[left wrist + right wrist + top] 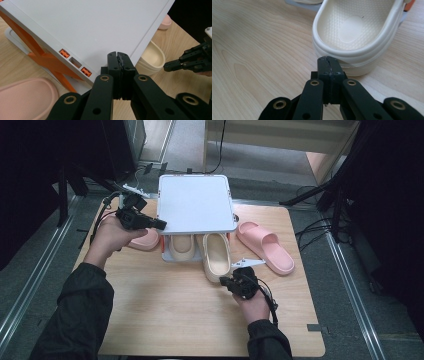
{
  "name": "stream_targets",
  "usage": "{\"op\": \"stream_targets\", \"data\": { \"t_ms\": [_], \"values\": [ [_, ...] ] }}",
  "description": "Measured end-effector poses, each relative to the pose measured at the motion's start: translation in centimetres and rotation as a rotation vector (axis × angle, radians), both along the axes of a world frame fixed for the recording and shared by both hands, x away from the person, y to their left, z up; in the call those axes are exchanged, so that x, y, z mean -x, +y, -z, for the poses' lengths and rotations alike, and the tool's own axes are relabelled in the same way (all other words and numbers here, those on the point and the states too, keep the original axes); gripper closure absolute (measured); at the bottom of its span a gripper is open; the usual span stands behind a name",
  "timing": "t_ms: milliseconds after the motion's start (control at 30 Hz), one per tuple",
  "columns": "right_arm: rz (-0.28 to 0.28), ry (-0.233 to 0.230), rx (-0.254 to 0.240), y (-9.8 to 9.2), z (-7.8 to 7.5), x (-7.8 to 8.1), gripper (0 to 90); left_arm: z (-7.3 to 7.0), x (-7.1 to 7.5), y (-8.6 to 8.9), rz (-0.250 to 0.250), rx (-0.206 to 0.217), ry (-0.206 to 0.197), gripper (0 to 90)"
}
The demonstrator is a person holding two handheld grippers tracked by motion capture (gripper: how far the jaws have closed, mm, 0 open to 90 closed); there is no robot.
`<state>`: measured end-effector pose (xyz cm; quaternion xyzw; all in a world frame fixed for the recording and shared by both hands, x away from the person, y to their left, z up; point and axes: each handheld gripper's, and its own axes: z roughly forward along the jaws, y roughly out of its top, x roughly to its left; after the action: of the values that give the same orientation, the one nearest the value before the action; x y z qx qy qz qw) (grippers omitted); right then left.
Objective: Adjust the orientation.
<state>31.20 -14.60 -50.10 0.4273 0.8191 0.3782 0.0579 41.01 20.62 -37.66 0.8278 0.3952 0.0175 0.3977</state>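
While the right gripper (329, 60) sits w/ its jaws pressed flat together and holding nothing, its tip is right at the heel of the cream shoe (354, 32). In the right gripper view the tip looks like it touches the heel rim, maybe just beside it; can't tell for sure. I think shut jaws make a good blunt nose for a push, so the shoe can slide on under the rack (196, 202).

That shoe lies toe-in, front half under the white top, heel out toward the jaws. A 2nd cream shoe (181, 247) already sits all the way in, next to it.

The left gripper (117, 58) is shut too, empty, its tip at the rack's front corner, touching or just short of it. My guess: it keeps the rack from sliding when the push comes.

Other stuff: a pink shoe (265, 246) lies on the table (150, 305) past the right jaws, off to their side, not in the way. Another pink shoe (23, 97) lies low beside the left jaws, by the orange legs (47, 62). Those legs and the rack's base could snag the cream shoe if it goes in crooked. The white plate on the right gripper pokes out near the pink shoe, but stays apart from it.
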Motion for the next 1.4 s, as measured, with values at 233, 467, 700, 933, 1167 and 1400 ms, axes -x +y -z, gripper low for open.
{"op": "stream_targets", "data": {
  "t_ms": [233, 467, 700, 933, 1167, 1400],
  "values": [
    [0.008, -0.016, 0.004, 1.1, -0.1, -1.6, 90.0, 0.0, 0.0, 0.0, 0.001, 0.0, -0.001, 89.5],
    [0.029, -0.036, 0.003, 2.4, -0.2, -3.9, 90.0, 0.0, 0.0, 0.0, 0.002, 0.0, -0.001, 89.4],
    [0.061, -0.041, -0.019, 3.3, 0.0, -5.6, 90.0, 0.0, 0.0, 0.0, 0.004, 0.004, 0.0, 89.3],
    [0.078, -0.052, -0.027, 4.1, 0.3, -6.2, 88.6, 0.0, 0.0, 0.1, 0.0, 0.012, 0.004, 88.3],
    [0.077, -0.031, -0.04, 3.6, 0.1, -5.7, 88.6, 0.0, 0.0, 0.0, -0.002, 0.013, 0.005, 83.9],
    [0.023, -0.028, -0.055, 2.0, -0.7, -3.1, 81.8, -0.3, 0.6, 0.0, -0.023, 0.021, 0.008, 69.3]
  ]
}}
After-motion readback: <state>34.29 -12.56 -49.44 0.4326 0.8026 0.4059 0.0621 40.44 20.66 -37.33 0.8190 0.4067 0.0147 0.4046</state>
